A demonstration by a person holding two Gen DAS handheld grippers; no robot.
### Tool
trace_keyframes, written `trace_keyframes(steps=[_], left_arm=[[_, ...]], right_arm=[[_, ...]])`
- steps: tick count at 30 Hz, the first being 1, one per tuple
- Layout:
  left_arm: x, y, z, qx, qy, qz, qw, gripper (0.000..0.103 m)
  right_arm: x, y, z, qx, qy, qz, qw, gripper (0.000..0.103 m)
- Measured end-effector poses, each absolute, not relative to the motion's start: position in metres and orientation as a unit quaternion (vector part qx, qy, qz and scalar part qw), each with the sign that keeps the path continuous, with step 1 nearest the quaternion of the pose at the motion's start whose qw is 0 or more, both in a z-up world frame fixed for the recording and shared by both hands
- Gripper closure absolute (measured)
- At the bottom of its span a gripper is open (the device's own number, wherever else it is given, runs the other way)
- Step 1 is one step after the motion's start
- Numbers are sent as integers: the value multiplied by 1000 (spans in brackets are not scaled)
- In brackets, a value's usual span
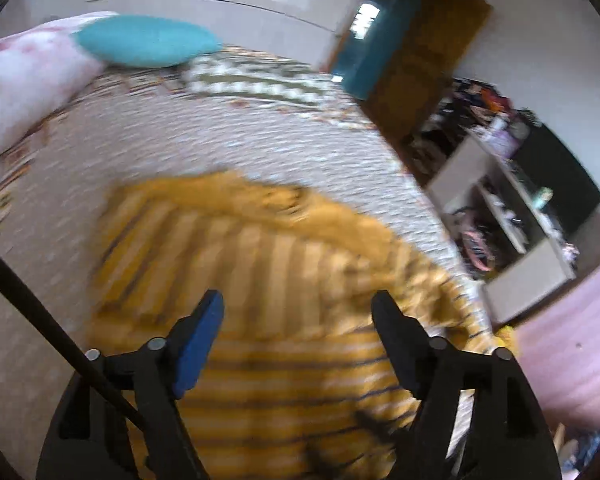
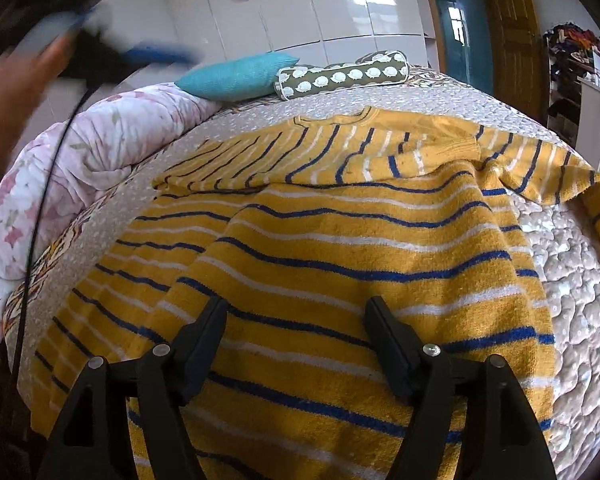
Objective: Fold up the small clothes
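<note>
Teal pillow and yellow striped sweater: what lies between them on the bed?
Only bare quilted bedspread separates the teal pillow from the sweater, in the right wrist view.

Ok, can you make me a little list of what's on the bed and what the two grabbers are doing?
garment: yellow striped sweater, spread on the bed, one sleeve folded across the chest
bed cover: pale quilted bedspread
pillows: teal pillow beside a spotted bolster
blanket: floral comforter, bunched at the edge
left gripper: fingers apart, nothing held
right gripper: fingers apart above the sweater, nothing held
</note>
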State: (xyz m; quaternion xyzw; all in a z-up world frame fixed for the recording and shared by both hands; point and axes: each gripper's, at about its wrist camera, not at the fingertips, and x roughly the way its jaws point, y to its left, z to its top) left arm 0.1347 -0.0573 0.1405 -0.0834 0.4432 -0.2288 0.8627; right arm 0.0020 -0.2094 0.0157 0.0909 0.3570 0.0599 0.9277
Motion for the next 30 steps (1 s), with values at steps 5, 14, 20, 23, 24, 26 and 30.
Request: trace_keyframes(steps=[5, 14, 20, 23, 24, 26, 30], left_arm=[[88, 7, 89, -29, 437, -114, 892, 22], [63, 61, -3, -55, 443, -62, 892, 13], [66, 53, -10, -25, 436, -65, 897, 8], [67, 52, -10, -29, 432, -69, 899, 8], [67, 49, -8, -30, 430, -70, 899, 8], [68, 47, -7, -31, 428, -70, 900, 8], [64, 44, -6, -27, 427, -66, 902, 8]], right_arm=[[1, -210, 15, 90, 358, 60, 928, 26], [11, -196, 10, 54, 387, 67, 918, 11], [12, -193, 15, 29, 401, 53, 914, 20], [-14, -220, 34, 44, 363, 14, 931, 23], [-25, -237, 39, 43, 356, -10, 933, 23], [-45, -272, 41, 56, 360, -51, 930, 23], [-100, -367, 23, 161, 387, -153, 895, 23]])
